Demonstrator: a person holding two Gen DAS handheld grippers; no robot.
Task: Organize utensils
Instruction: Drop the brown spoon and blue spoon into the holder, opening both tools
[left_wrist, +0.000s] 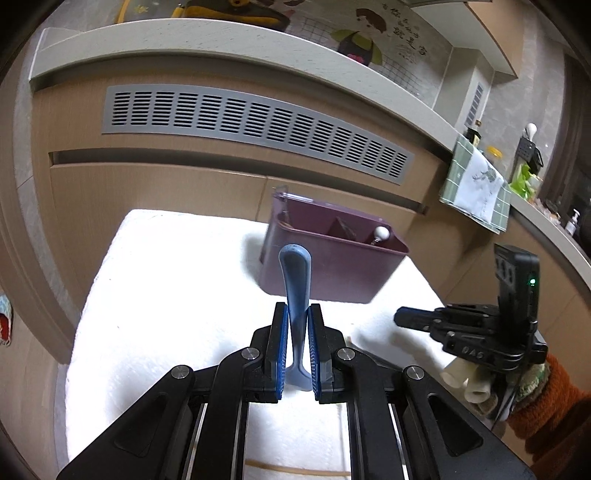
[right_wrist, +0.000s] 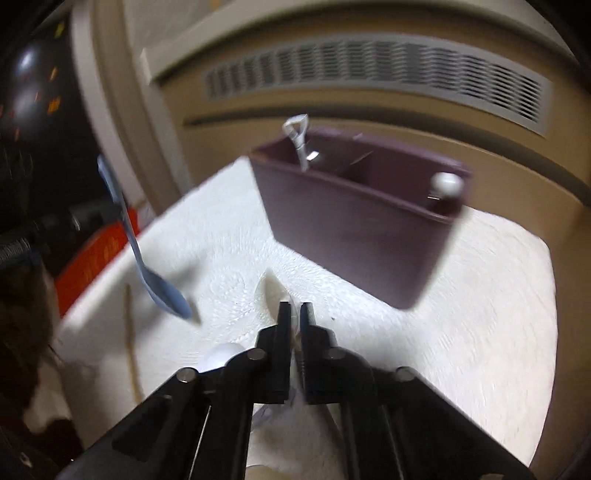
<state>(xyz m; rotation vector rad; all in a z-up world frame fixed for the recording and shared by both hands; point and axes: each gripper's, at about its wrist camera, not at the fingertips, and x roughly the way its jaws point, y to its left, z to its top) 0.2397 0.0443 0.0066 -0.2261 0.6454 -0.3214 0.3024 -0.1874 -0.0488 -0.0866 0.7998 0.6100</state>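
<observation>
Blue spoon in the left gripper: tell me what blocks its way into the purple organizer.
Nothing visible does. The left gripper holds the blue spoon upright, just in front of the purple organizer. Only bare white cloth lies between them, and the organizer's top is open.

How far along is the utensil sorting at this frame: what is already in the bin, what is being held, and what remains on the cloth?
Done: the purple bin already holds a white ball-handled utensil and, in the right wrist view, a white looped one.
In hand: the left gripper clamps a blue spoon; the right gripper is shut on a pale, blurred utensil.
Left: a wooden stick on the white cloth.
</observation>
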